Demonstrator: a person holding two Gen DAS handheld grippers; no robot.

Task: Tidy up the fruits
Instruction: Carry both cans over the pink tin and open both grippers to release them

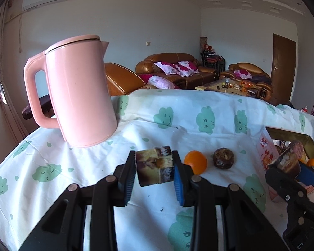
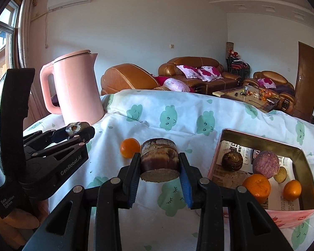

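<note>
My left gripper (image 1: 153,167) is shut on a brown mottled chunk of fruit (image 1: 153,166), held above the cloth; it also shows at the left of the right wrist view (image 2: 78,130). My right gripper (image 2: 160,163) is shut on a brown round cut piece (image 2: 159,160), left of the open tin box (image 2: 303,161). The box holds two oranges (image 2: 257,187), a purple fruit (image 2: 265,164) and a dark round fruit (image 2: 232,161). A loose orange (image 1: 195,162) and a dark brown fruit (image 1: 223,158) lie on the cloth.
A tall pink kettle (image 1: 79,92) stands at the back left of the table. The table wears a white cloth (image 1: 167,129) with green cloud prints. Brown sofas (image 1: 173,67) and a low coffee table (image 1: 232,85) stand behind.
</note>
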